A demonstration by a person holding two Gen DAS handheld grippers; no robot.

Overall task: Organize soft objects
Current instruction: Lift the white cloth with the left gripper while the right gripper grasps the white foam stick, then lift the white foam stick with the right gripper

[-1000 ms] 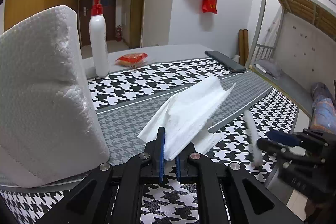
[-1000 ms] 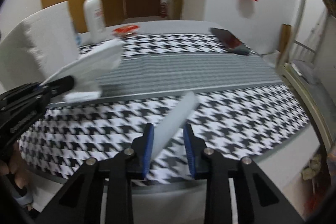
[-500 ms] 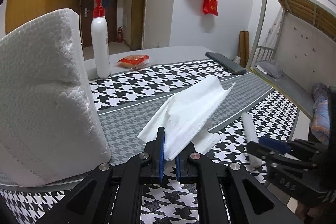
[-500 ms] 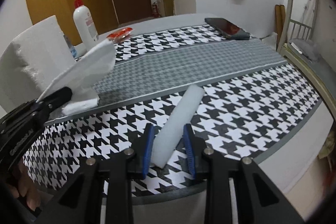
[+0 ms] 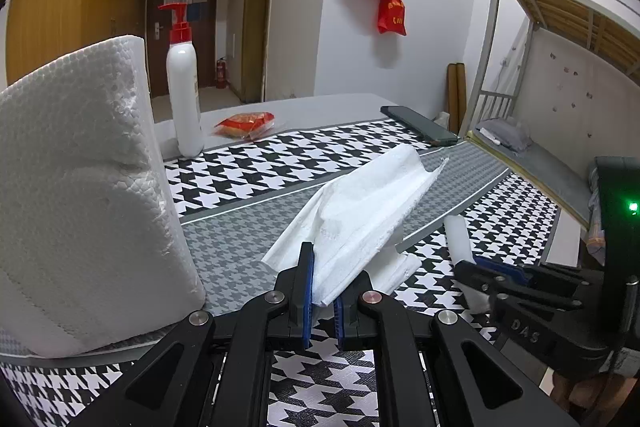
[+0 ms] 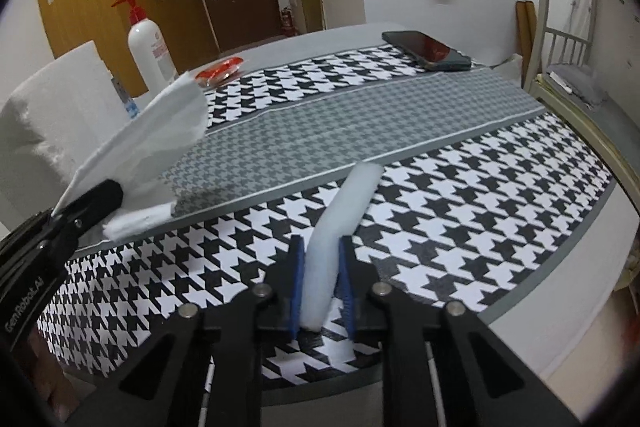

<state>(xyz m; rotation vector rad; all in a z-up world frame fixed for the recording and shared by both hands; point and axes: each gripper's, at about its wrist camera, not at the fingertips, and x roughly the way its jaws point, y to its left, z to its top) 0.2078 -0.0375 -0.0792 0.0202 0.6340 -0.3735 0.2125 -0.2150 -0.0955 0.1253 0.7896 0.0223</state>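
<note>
**Both fingers clamped on soft white pieces**

Your right gripper (image 6: 322, 285) has just been closing, and its blue fingers (image 6: 297, 287) now squeeze the near end of a white foam strip (image 6: 344, 211). That strip bends up and away over the houndstooth desk (image 6: 460, 211).

Your left gripper (image 5: 320, 293) has its fingers (image 5: 307, 291) pressed together on a crumpled white tissue (image 5: 360, 215), which fans out above the grey band of the cloth; one loose corner droops just beside the foam strip.

Further out, a paper towel roll (image 5: 80, 187) stands upright at your left. Behind it are a pump bottle (image 5: 183, 83) and a red snack packet (image 5: 246, 121). A dark phone (image 6: 428, 51) lies at the far edge.
</note>
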